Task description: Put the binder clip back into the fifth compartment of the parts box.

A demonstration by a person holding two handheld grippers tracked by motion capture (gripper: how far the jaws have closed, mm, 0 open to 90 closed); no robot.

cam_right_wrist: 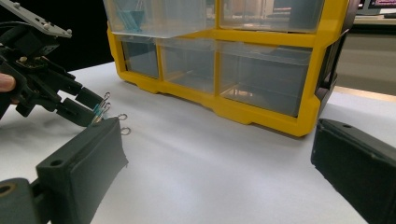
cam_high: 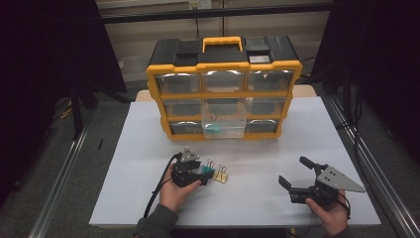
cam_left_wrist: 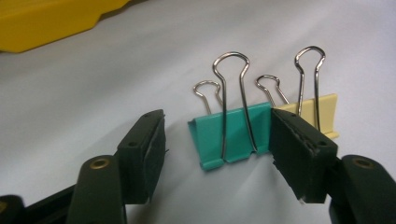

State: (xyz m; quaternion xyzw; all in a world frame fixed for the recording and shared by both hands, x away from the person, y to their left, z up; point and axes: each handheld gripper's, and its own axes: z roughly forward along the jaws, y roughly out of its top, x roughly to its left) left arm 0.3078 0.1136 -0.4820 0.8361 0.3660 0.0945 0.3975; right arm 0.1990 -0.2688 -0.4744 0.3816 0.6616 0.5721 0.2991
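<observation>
Risk sits mostly at your left side. Your left gripper (cam_high: 202, 171) rests low on the white table (cam_high: 148, 148) with its jaws spread and nothing held, bracketing a teal binder clip (cam_left_wrist: 231, 135). That clip stands on its spine with its wire handles up, and in the left gripper view the right-hand jaw seems to touch its end while the other jaw stands clear. A yellow binder clip (cam_left_wrist: 320, 114) sits just beside it, partly behind that jaw. If you close now, you may catch or knock the yellow clip, or tip the teal one sideways. Behind them, the yellow organizer (cam_high: 224, 91) has one clear drawer (cam_high: 224, 124) pulled out, a possible snag. At right, your right gripper (cam_high: 292, 173) hovers unclenched and empty, well apart.
</observation>
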